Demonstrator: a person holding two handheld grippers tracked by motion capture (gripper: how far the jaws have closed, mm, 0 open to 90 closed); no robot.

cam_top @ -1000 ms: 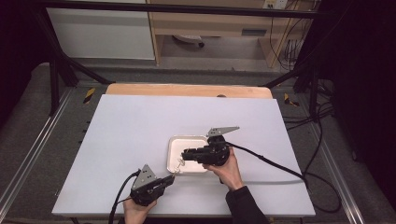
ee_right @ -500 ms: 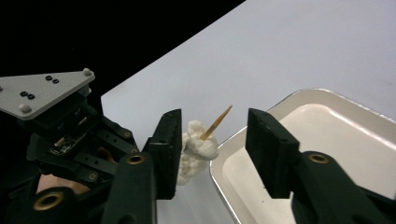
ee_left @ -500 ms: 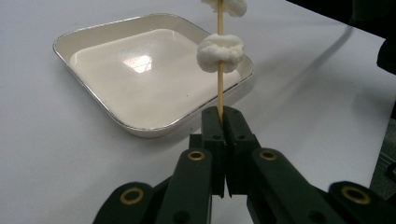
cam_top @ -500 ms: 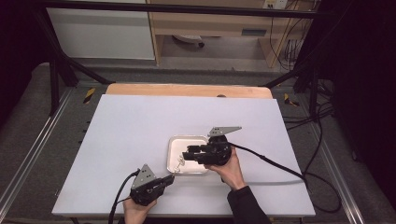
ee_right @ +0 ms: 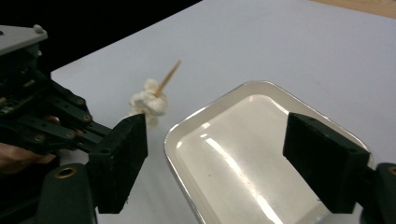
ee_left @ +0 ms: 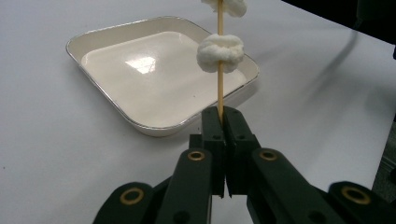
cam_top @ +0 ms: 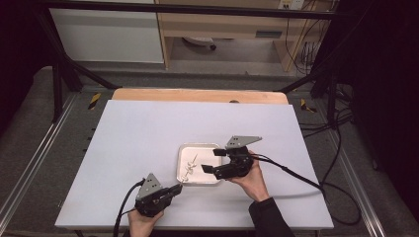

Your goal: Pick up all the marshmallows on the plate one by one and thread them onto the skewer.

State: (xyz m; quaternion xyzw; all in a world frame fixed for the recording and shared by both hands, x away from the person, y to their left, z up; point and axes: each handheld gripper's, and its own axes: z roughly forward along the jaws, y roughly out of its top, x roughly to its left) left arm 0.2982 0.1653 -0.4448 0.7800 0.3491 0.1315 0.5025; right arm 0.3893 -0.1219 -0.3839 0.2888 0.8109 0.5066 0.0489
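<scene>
tray (ee_left: 116, 39): glossy, smooth, cream | skewer (ee_left: 220, 56): wood | lumps (ee_left: 220, 52): white, fluffy | table (cam_top: 148, 133): matt white | jaws: matt black

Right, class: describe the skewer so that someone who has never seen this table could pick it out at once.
On the white table, find the shallow cream tray near the front. The skewer is a thin wooden stick over the tray's near-left side, clamped in the left gripper. It alone carries white puffy lumps.

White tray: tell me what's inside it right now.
Nothing lies in the white tray; its glossy bottom is bare. The skewer with white lumps, pinched by the left gripper, crosses in front and hides a strip of the tray's far side.
</scene>
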